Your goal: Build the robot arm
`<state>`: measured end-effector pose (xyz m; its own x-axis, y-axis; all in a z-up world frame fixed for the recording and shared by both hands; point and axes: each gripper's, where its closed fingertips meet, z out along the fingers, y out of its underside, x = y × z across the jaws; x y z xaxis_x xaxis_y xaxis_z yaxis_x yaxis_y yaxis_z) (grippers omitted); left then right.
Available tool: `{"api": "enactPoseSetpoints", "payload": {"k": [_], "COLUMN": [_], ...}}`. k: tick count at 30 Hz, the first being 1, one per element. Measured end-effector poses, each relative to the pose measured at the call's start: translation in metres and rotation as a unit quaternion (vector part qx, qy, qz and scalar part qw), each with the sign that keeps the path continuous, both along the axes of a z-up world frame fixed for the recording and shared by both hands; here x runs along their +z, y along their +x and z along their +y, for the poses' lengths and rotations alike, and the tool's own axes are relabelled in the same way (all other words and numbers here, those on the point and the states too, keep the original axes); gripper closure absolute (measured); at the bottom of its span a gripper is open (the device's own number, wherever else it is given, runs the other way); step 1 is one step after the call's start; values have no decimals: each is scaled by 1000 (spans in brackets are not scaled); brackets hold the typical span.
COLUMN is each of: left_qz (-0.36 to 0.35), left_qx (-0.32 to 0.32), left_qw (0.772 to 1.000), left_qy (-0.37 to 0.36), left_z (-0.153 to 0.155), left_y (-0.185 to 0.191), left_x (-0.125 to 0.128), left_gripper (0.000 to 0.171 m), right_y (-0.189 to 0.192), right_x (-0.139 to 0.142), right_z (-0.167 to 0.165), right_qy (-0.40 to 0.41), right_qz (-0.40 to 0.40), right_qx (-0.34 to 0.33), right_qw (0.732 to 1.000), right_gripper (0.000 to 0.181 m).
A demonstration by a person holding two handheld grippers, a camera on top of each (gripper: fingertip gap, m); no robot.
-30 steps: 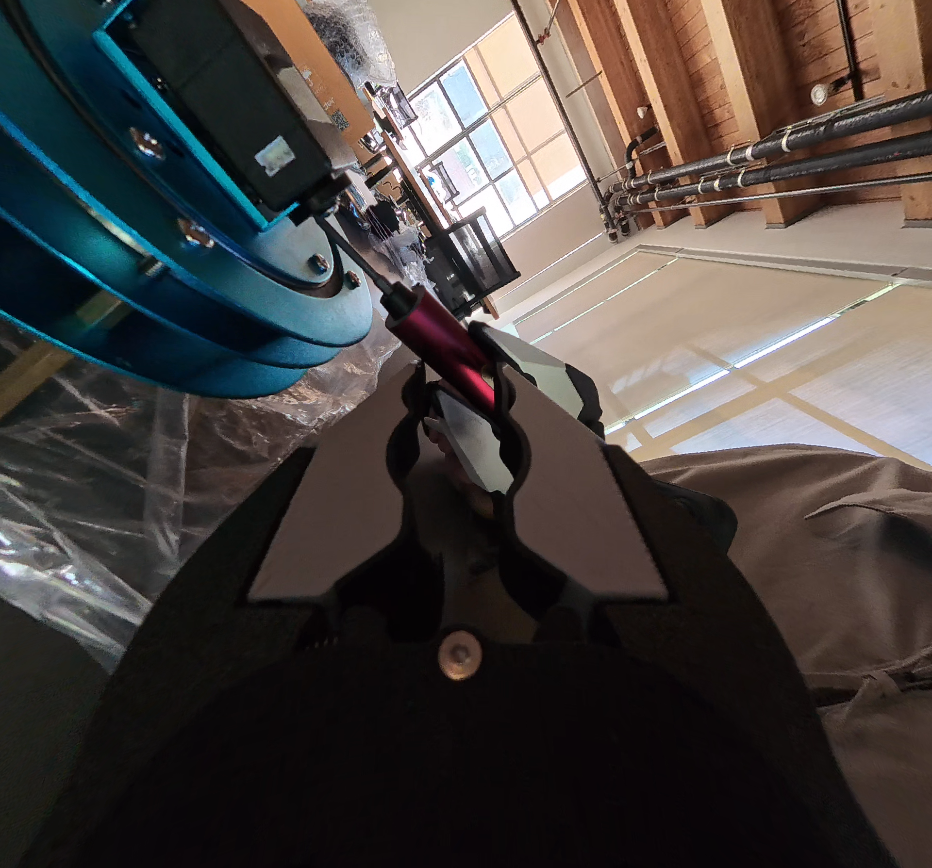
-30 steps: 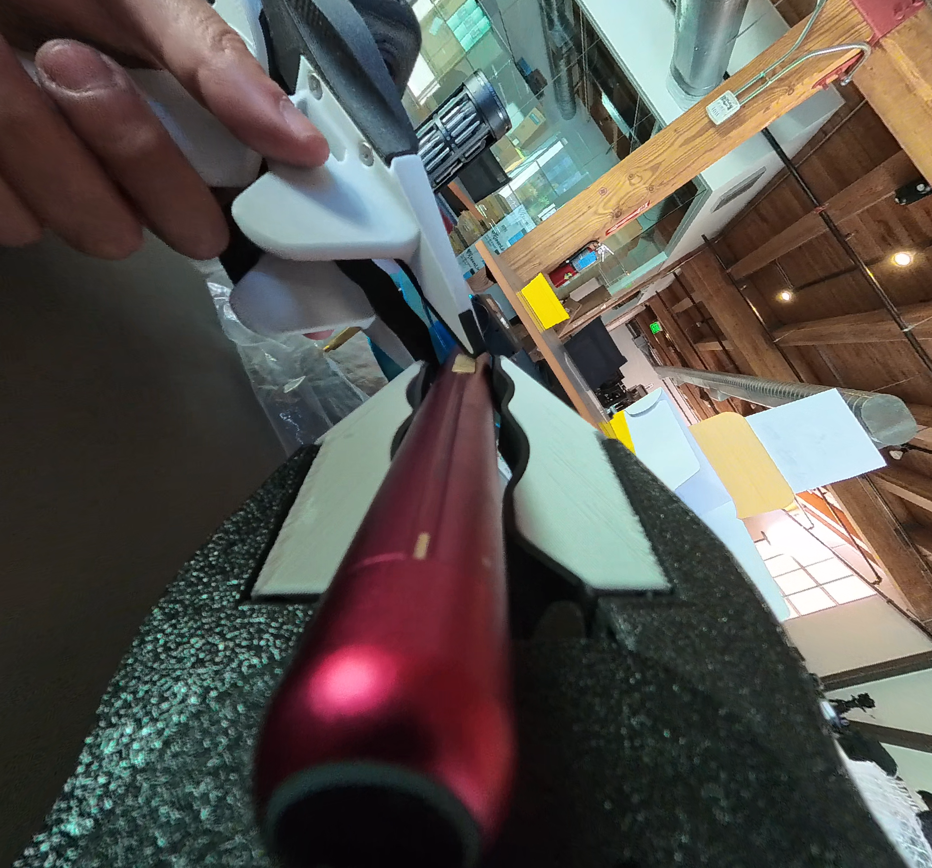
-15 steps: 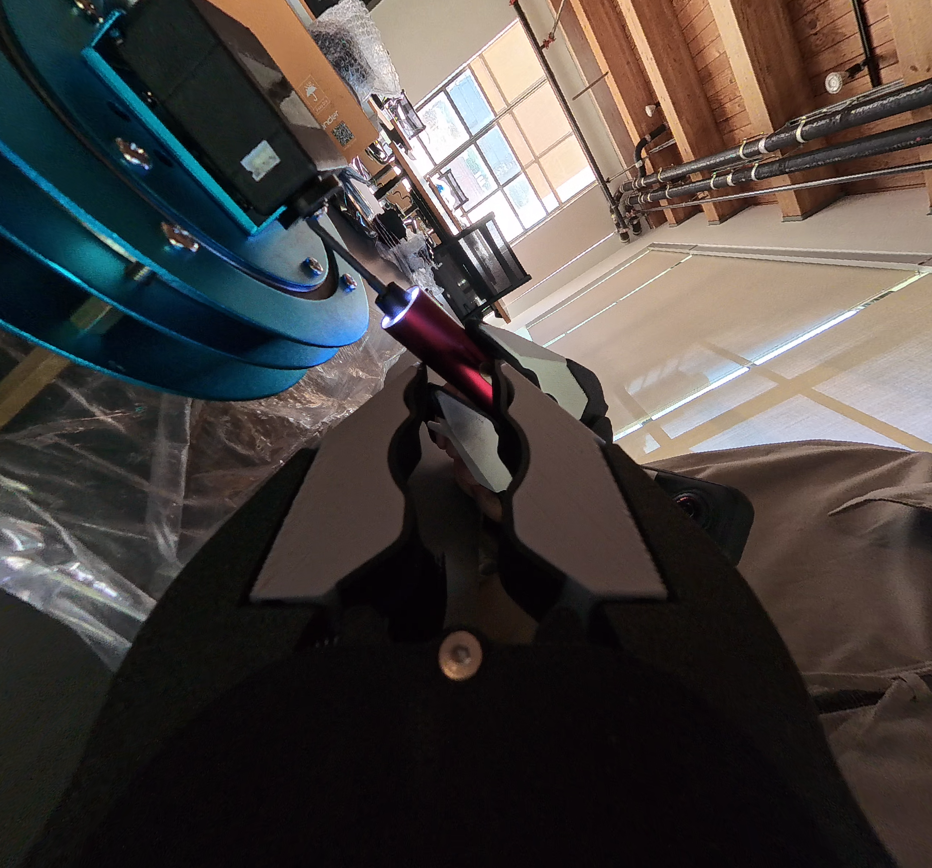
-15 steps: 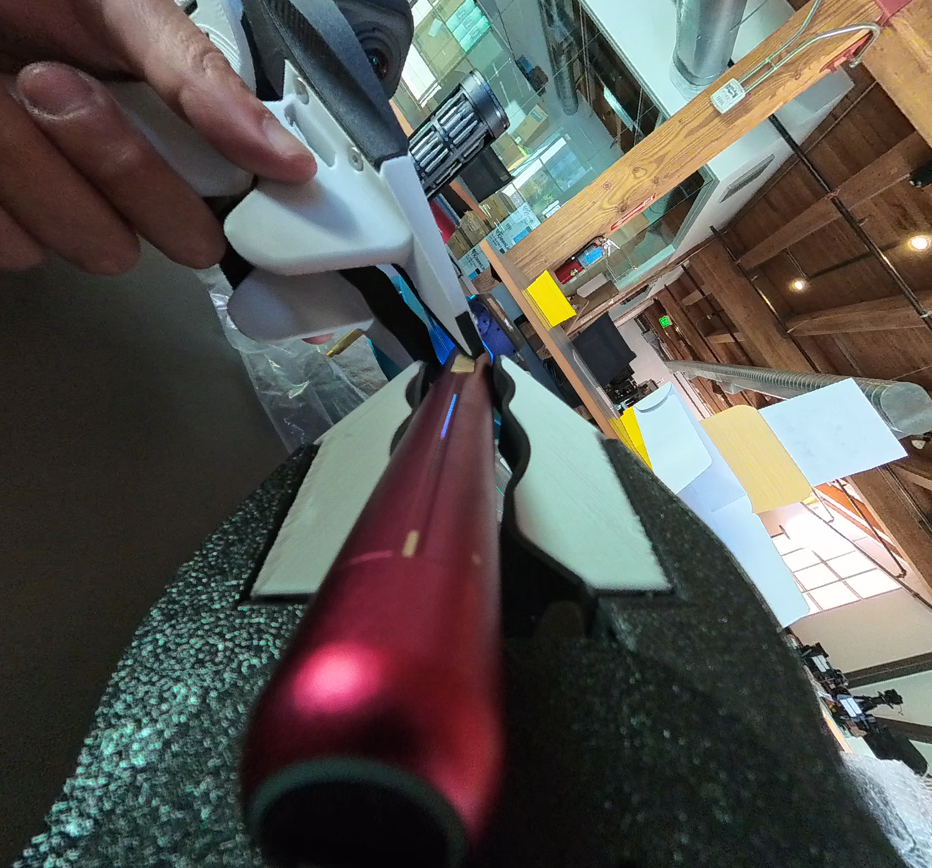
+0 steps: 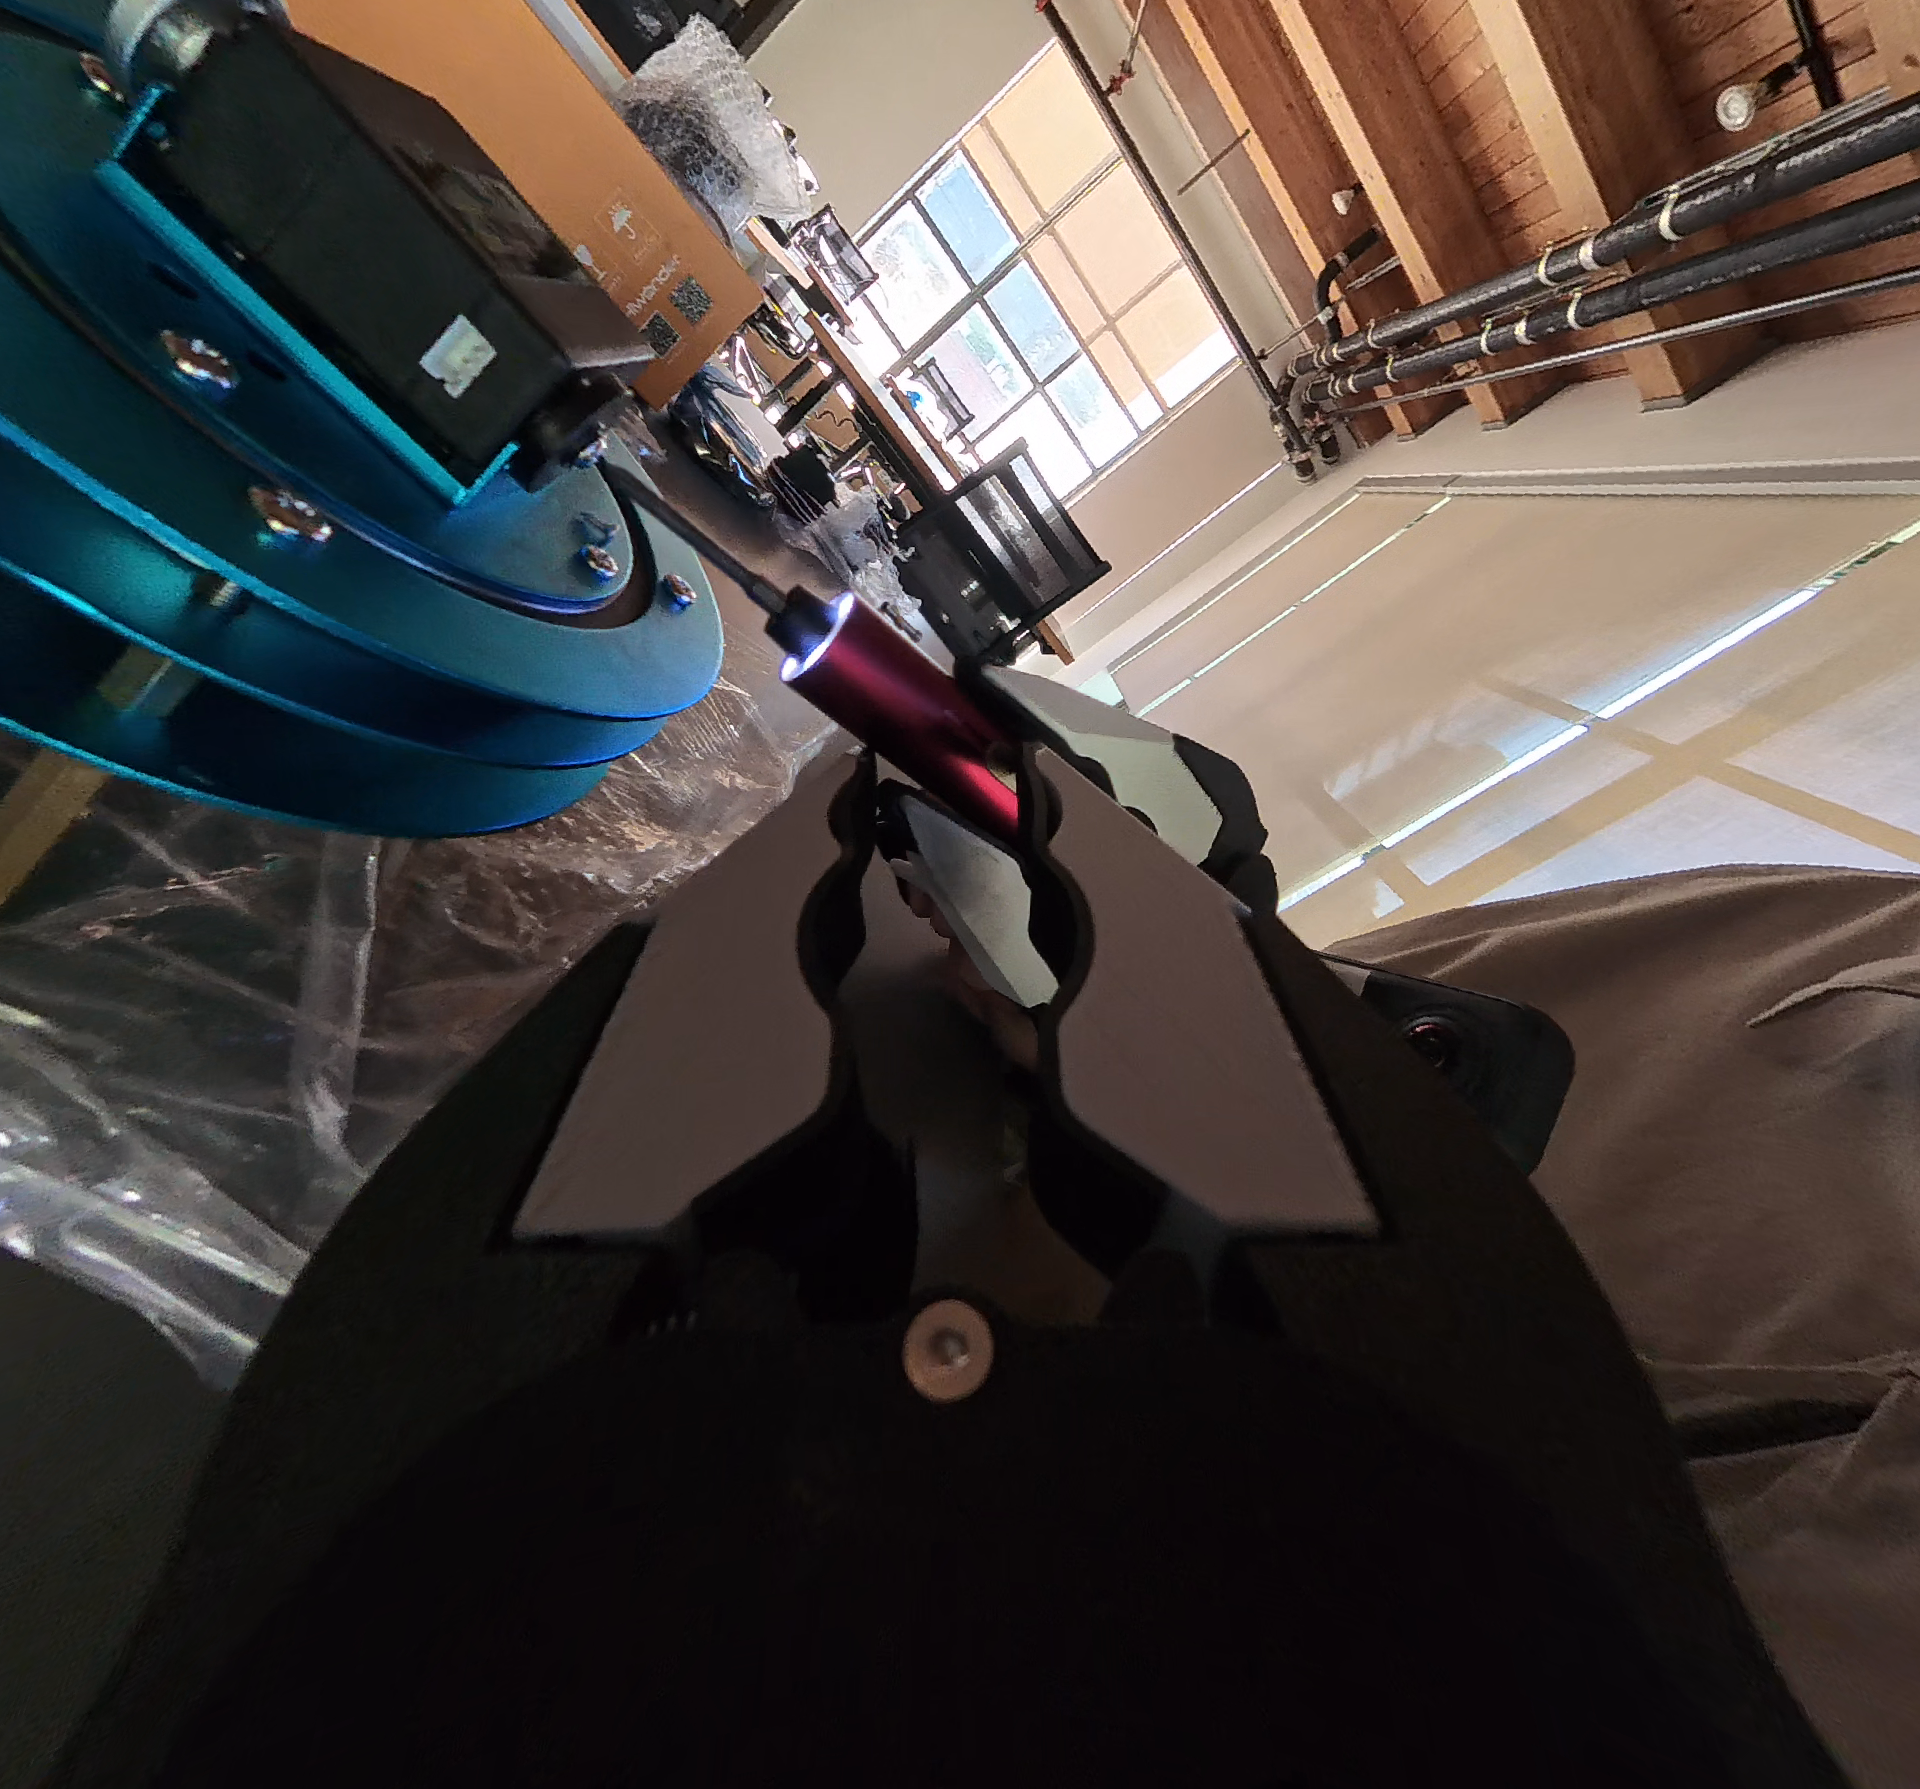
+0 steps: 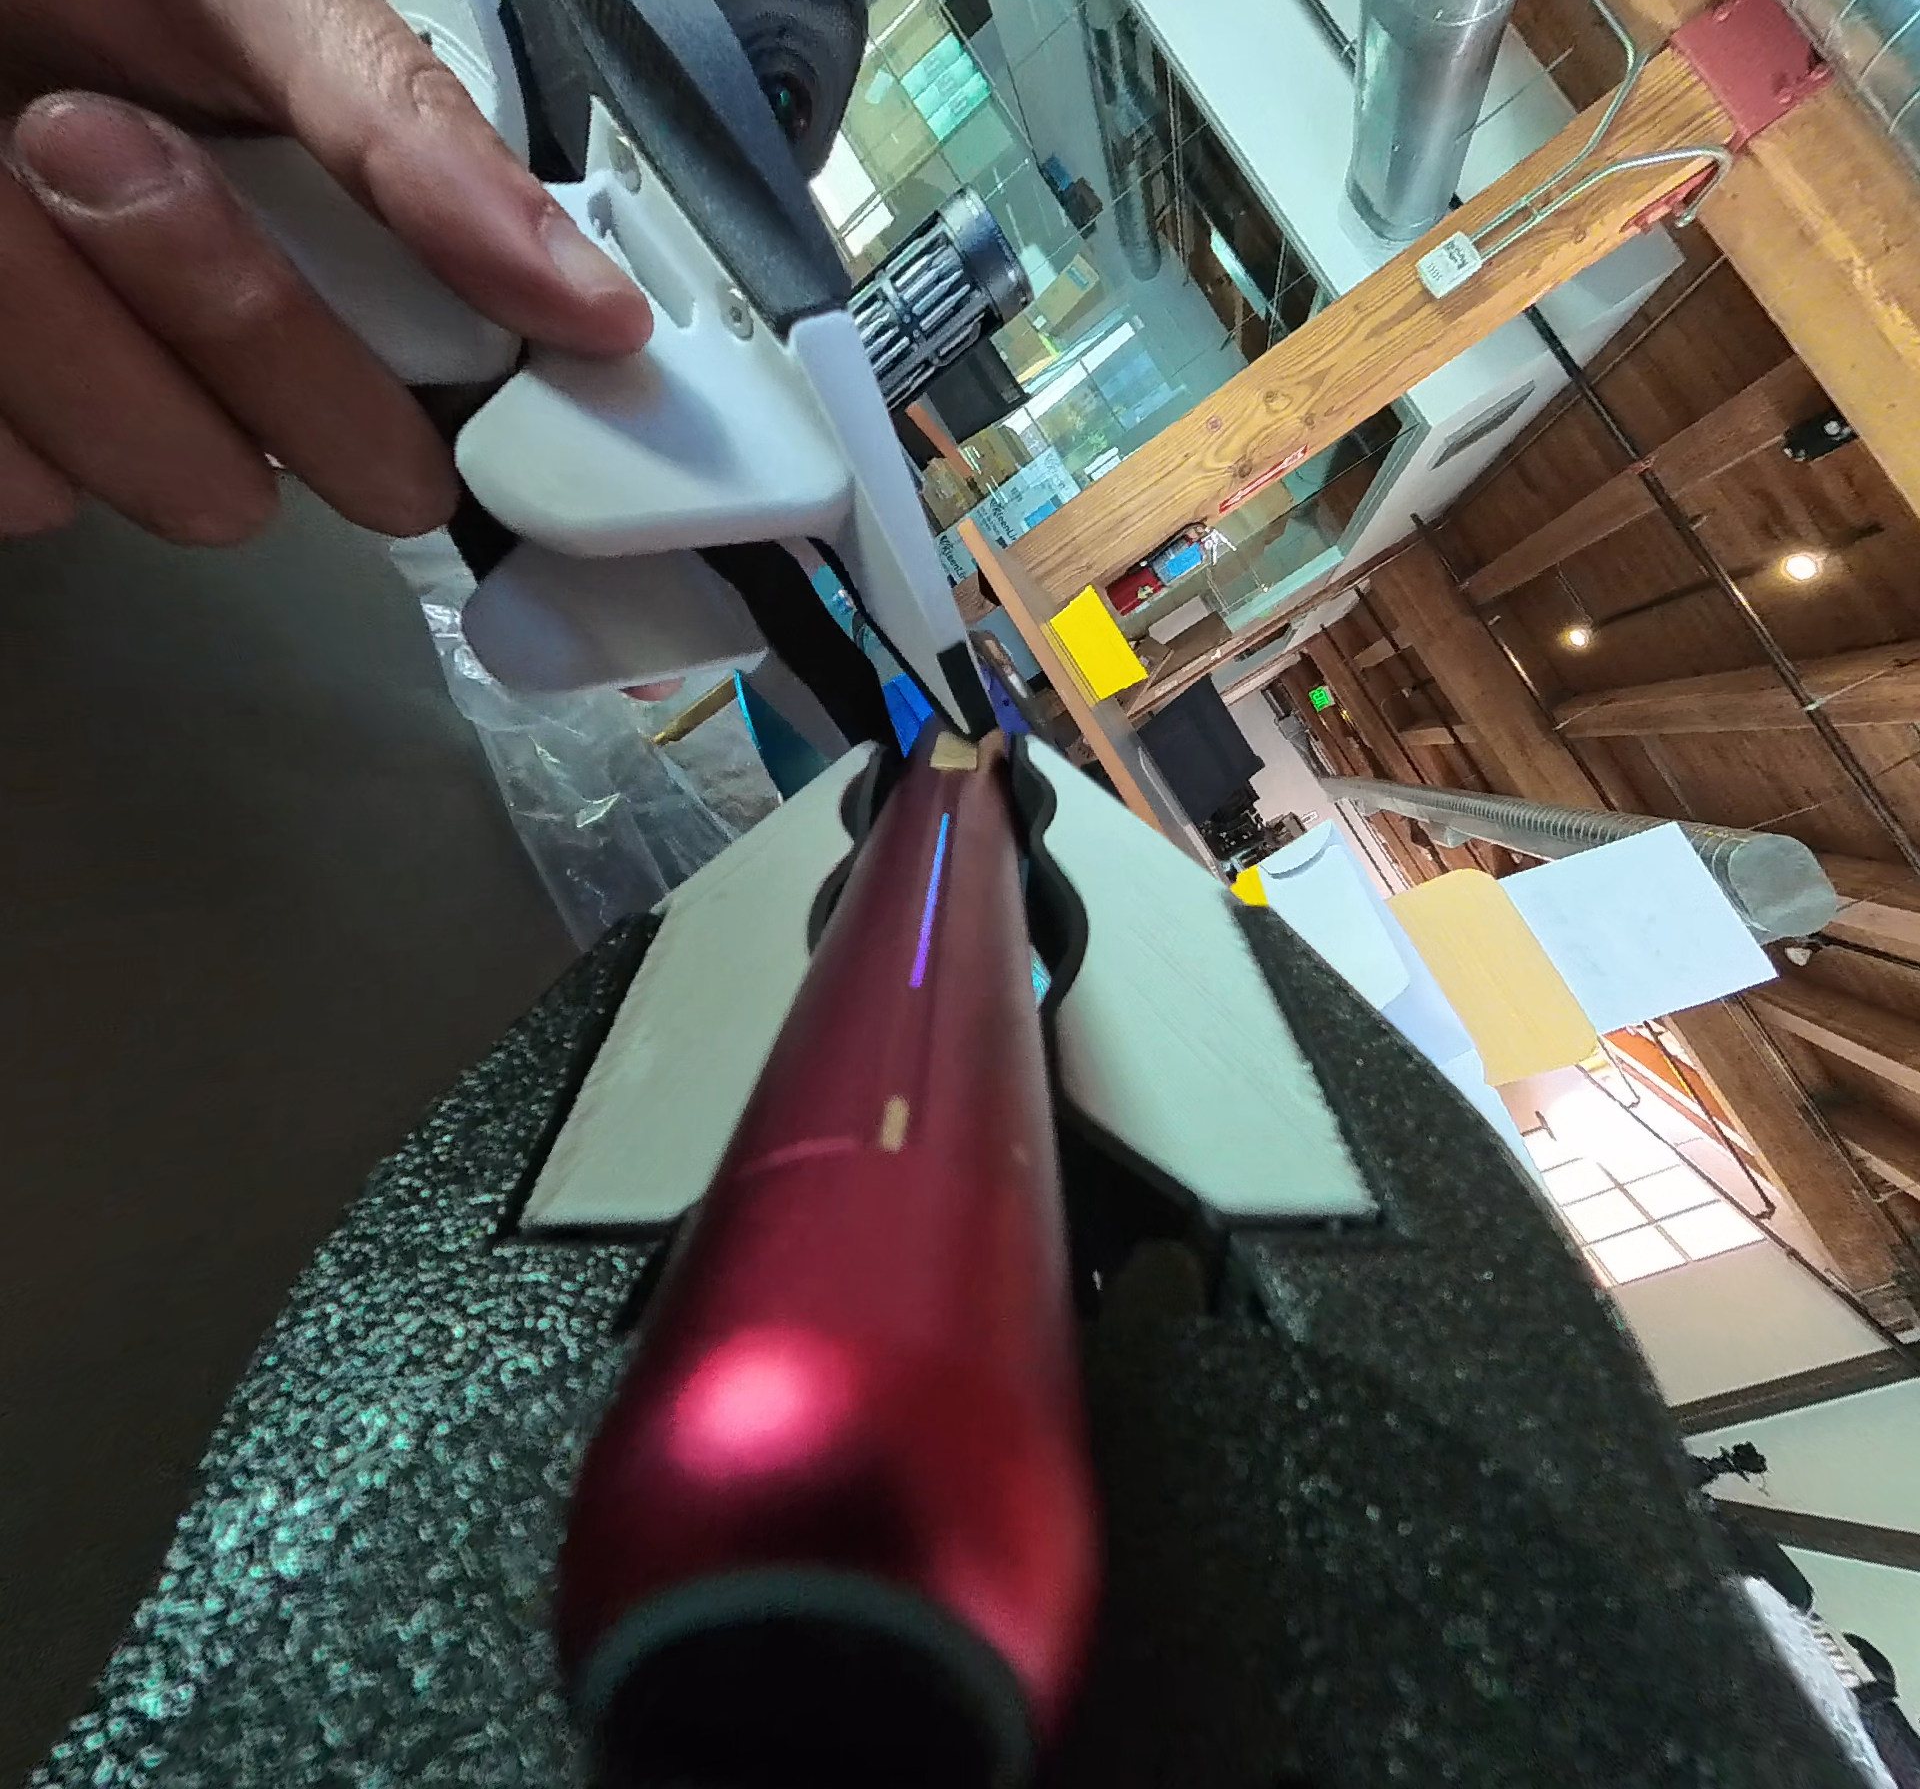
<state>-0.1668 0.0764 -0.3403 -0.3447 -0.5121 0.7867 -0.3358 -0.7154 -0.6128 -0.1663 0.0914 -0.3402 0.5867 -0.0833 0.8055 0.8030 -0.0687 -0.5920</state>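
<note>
My right gripper (image 6: 945,752) is shut on a red powered screwdriver (image 6: 883,1168) that runs along its jaws. A light strip glows on the screwdriver's body. In the left wrist view the screwdriver (image 5: 894,700) has a lit ring at its nose. Its thin bit reaches up-left to the blue metal disc assembly (image 5: 312,617), under a black motor block (image 5: 343,253). My left gripper (image 5: 945,773) is just below the screwdriver, jaws slightly apart with nothing between them. In the right wrist view a hand (image 6: 208,285) holds the left gripper's white body (image 6: 665,451).
Crinkled clear plastic sheet (image 5: 260,1012) lies under the blue assembly. A person's brown garment (image 5: 1662,1116) fills the right side. A wooden beam (image 6: 1299,368), a metal duct (image 6: 1434,56) and ceiling pipes (image 5: 1662,274) are in the background. Left and right tips are no more than a few centimetres apart. Left tips and right tips are each some 10 centimetres from the black motor block (image 5: 343,253).
The screwdriver's nose ring and body strip have lit up. The bit's tip now sits farther up-left, by the black block's corner. Both grippers keep their grip state.
</note>
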Motion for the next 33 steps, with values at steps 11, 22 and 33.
{"api": "enactPoseSetpoints", "payload": {"k": [11, 22, 33], "left_qz": [-3, 69, 55], "left_qx": [52, 144, -71], "left_qw": [991, 890, 872], "left_qy": [126, 428, 480], "left_z": [-6, 29, 96], "left_y": [-4, -57, 0], "left_x": [15, 37, -6], "left_gripper": [145, 143, 84], "right_y": [20, 89, 89], "right_x": [21, 17, 1], "right_z": [-16, -13, 13], "right_qy": [22, -193, -273], "right_qz": [154, 632, 657], "right_qx": [41, 215, 262], "right_qw": [987, 719, 652], "right_gripper": [161, 161, 161]}}
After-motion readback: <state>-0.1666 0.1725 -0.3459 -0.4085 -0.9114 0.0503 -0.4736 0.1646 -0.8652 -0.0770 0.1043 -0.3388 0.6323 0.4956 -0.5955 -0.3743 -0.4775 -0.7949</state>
